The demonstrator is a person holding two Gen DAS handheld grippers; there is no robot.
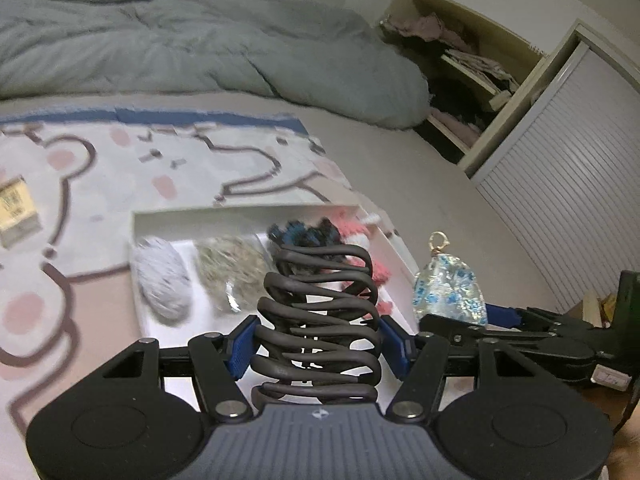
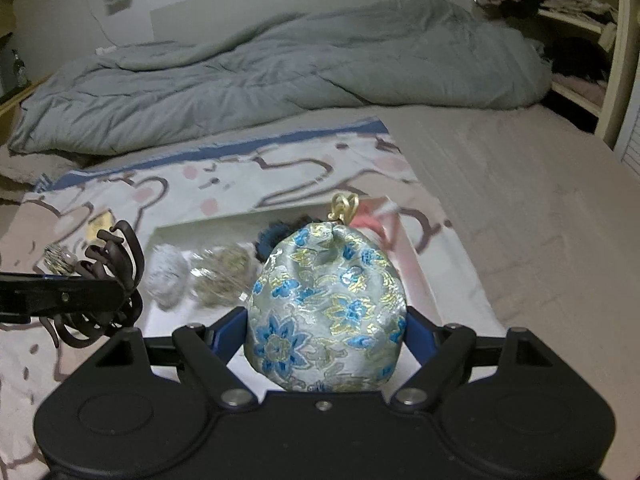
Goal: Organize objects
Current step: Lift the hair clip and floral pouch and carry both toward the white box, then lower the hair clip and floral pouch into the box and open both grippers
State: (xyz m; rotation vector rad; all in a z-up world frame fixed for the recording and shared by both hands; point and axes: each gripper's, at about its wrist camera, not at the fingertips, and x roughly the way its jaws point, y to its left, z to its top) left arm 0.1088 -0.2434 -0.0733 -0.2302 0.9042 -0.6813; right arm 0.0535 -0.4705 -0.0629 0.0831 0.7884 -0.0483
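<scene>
A dark brown hair claw clip (image 1: pixel 320 320), its curved teeth interlocked, is clamped between the blue pads of the left claw (image 1: pixel 318 342) and points away from the camera. A rounded brocade pouch (image 2: pixel 326 312), silver-grey with blue and gold flowers and a gold clasp at its top, is pinched upright in the right claw (image 2: pixel 324 336). Both hang above a shallow white box (image 1: pixel 256 214) that lies open on the bed. In the box, side by side, lie a fluffy white-grey hair clip (image 1: pixel 162 280), a glittery beige one (image 1: pixel 232 270), a dark blue scrunchie (image 1: pixel 304 234) and a pink-and-white knitted piece (image 1: pixel 360 232).
</scene>
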